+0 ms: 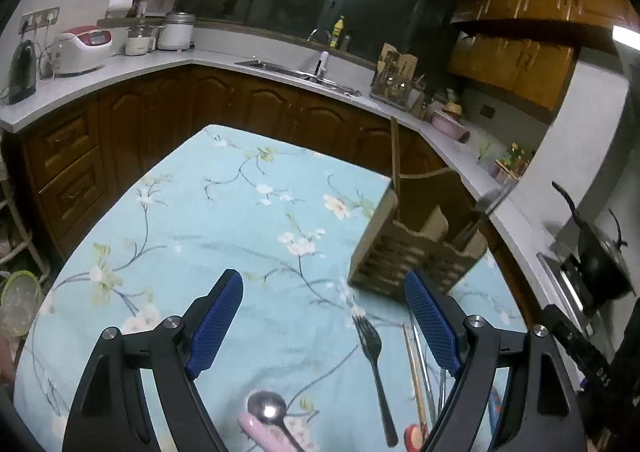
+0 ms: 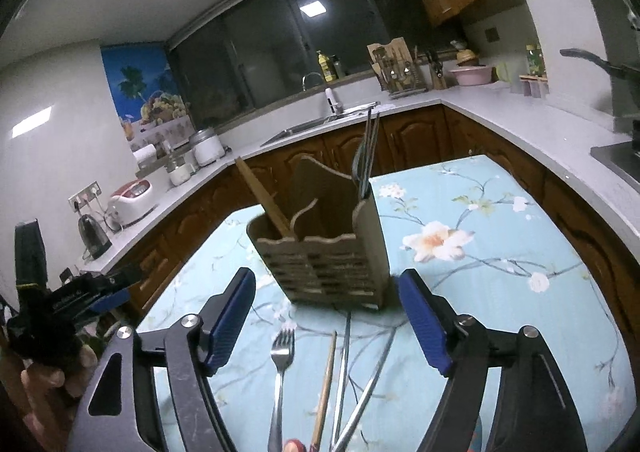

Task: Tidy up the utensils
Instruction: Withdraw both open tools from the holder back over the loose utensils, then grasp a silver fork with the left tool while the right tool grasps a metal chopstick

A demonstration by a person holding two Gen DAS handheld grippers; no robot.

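Observation:
A wooden utensil holder [image 1: 412, 252] [image 2: 328, 252] stands on the floral tablecloth; a wooden chopstick [image 2: 262, 195] leans in its left compartment and metal utensils [image 2: 368, 155] stand in its right one. On the cloth in front lie a fork [image 1: 374, 368] [image 2: 280, 368], a wooden chopstick [image 1: 416, 376] [image 2: 325, 384], metal chopsticks [image 1: 426, 364] [image 2: 360, 392], a spoon [image 1: 267, 410] and a pink handle [image 1: 260, 432]. My left gripper [image 1: 324, 296] is open and empty above the cloth, left of the holder. My right gripper [image 2: 327, 286] is open and empty, just before the holder.
The table [image 1: 208, 211] sits inside an L-shaped kitchen counter [image 1: 120, 71] with sink [image 1: 296, 69], rice cooker [image 1: 82, 47] and kettle [image 1: 22, 69]. A black pot [image 1: 600, 260] stands on the stove at right. The left gripper's body [image 2: 68, 304] shows in the right wrist view.

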